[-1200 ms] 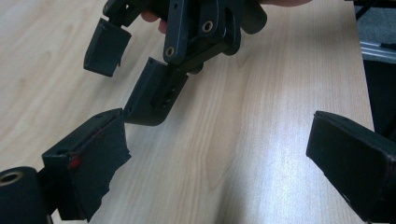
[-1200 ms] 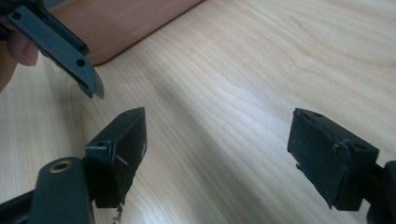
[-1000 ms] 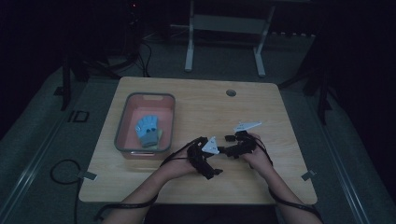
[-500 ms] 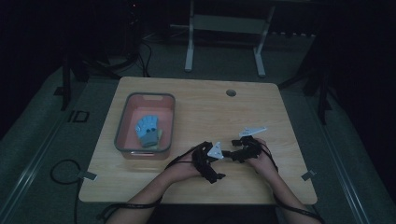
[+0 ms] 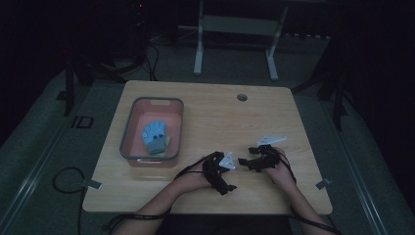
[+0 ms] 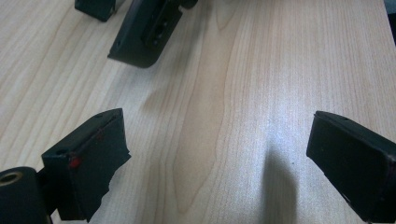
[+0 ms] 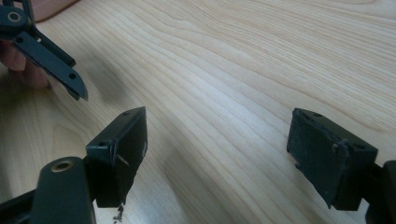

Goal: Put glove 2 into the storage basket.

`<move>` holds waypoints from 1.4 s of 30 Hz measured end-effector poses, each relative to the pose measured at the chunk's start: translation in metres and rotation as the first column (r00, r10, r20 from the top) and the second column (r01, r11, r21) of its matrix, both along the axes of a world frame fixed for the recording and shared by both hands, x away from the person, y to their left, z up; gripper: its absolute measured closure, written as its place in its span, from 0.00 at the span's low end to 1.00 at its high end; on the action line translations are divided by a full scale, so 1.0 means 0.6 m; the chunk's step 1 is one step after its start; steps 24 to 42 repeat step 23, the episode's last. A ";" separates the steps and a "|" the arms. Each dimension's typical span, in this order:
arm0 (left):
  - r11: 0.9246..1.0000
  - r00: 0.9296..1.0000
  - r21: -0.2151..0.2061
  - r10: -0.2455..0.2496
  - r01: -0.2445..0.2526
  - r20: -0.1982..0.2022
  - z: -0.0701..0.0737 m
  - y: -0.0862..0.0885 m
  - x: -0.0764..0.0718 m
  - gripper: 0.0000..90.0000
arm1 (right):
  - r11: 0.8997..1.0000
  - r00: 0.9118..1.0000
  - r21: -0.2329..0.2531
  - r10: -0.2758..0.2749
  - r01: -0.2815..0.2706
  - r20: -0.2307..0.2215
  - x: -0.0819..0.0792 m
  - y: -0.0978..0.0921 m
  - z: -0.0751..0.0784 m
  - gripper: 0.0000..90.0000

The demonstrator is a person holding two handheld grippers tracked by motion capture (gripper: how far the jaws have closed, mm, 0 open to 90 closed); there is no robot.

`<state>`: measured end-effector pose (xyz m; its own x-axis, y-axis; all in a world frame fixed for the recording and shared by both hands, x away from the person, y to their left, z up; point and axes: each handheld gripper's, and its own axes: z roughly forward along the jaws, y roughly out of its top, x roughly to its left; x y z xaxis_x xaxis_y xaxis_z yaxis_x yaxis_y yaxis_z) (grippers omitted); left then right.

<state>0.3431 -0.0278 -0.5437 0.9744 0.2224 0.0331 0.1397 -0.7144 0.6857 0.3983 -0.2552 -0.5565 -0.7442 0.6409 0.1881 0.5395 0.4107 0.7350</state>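
Low over the bare wood near the table's front edge, my left gripper [image 5: 224, 174] and right gripper [image 5: 248, 162] are held close together, their tips facing one another. In the left gripper view my left gripper [image 6: 217, 135] stands wide open with nothing but wood grain between its jaws, and a black jaw of the other gripper [image 6: 144, 32] shows at the top left. My right gripper [image 7: 219, 126] is open too, with nothing in it. Part of the left gripper [image 7: 51, 56] and a fingertip show at that view's top left.
A pink tray with a grey rim [image 5: 128, 128] sits on the left half of the wooden table [image 5: 220, 117] and holds a blue glove [image 5: 155, 136]. A round cable hole [image 5: 242, 97] is near the far edge. Cables [image 5: 68, 178] lie on the floor at left.
Both grippers have slid a little to the right and nearer the front edge, staying close together. The tray and glove have not moved.
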 end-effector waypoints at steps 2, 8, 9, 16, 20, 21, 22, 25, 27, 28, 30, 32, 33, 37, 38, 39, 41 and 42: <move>1.000 1.000 0.004 -0.003 0.003 -0.001 -0.002 0.000 0.001 0.05 | 1.000 1.000 -0.002 -0.007 0.007 -0.002 -0.001 -0.003 0.000 0.22; 1.000 1.000 -0.012 0.002 -0.002 -0.004 0.001 0.001 0.000 0.05 | 1.000 1.000 -0.027 -0.011 0.011 0.016 -0.007 -0.006 0.002 0.22; 1.000 1.000 -0.012 0.000 0.000 -0.003 0.001 0.001 0.000 0.05 | 0.999 1.000 -0.030 -0.014 0.014 0.019 -0.008 -0.006 0.001 0.22; 1.000 1.000 -0.018 0.003 -0.003 -0.001 0.003 0.006 0.001 0.05 | 0.999 0.999 -0.028 -0.026 0.027 0.046 -0.014 -0.015 0.000 0.22; 1.000 1.000 -0.020 0.001 -0.001 0.001 0.003 0.007 0.000 0.05 | 0.999 0.998 -0.023 -0.030 0.031 0.051 -0.016 -0.018 0.000 0.22; 1.000 1.000 -0.018 -0.003 0.003 0.003 0.003 0.007 0.000 0.05 | 0.999 0.998 -0.026 -0.030 0.031 0.059 -0.017 -0.018 0.000 0.22; 1.000 1.000 -0.018 -0.003 0.003 0.003 0.003 0.007 0.000 0.05 | 0.999 0.998 -0.026 -0.030 0.031 0.059 -0.017 -0.018 0.000 0.22; 1.000 1.000 -0.020 -0.002 0.002 0.003 0.003 0.007 0.000 0.05 | 0.999 0.997 -0.028 -0.026 0.028 0.066 -0.017 -0.017 -0.001 0.22; 1.000 1.000 -0.020 -0.002 0.002 0.003 0.003 0.007 0.000 0.05 | 0.999 0.997 -0.028 -0.026 0.028 0.066 -0.017 -0.017 -0.001 0.22; 1.000 1.000 -0.020 -0.002 0.002 0.003 0.003 0.007 0.000 0.05 | 0.999 0.997 -0.028 -0.026 0.028 0.066 -0.017 -0.017 -0.001 0.22; 1.000 1.000 -0.020 -0.002 0.002 0.003 0.003 0.007 0.000 0.05 | 0.999 0.997 -0.028 -0.026 0.028 0.066 -0.017 -0.017 -0.001 0.22; 1.000 1.000 -0.020 -0.002 0.002 0.003 0.003 0.007 0.000 0.05 | 0.999 0.997 -0.028 -0.026 0.028 0.066 -0.017 -0.017 -0.001 0.22; 1.000 1.000 -0.020 -0.002 0.002 0.003 0.003 0.007 0.000 0.05 | 0.999 0.997 -0.028 -0.026 0.028 0.066 -0.017 -0.017 -0.001 0.22; 1.000 1.000 -0.020 -0.002 0.002 0.003 0.003 0.007 0.000 0.05 | 0.999 0.997 -0.028 -0.026 0.028 0.066 -0.017 -0.017 -0.001 0.22; 1.000 1.000 -0.020 -0.002 0.002 0.003 0.003 0.007 0.000 0.05 | 0.999 0.997 -0.028 -0.026 0.028 0.066 -0.017 -0.017 -0.001 0.22; 1.000 1.000 -0.020 -0.002 0.002 0.003 0.003 0.007 0.000 0.05 | 0.999 0.997 -0.028 -0.026 0.028 0.066 -0.017 -0.017 -0.001 0.22; 1.000 1.000 -0.020 -0.002 0.002 0.003 0.003 0.007 0.000 0.05 | 0.999 0.997 -0.028 -0.026 0.028 0.066 -0.017 -0.017 -0.001 0.22; 1.000 1.000 -0.020 -0.002 0.002 0.003 0.003 0.007 0.000 0.05 | 0.999 0.997 -0.028 -0.026 0.028 0.066 -0.017 -0.017 -0.001 0.22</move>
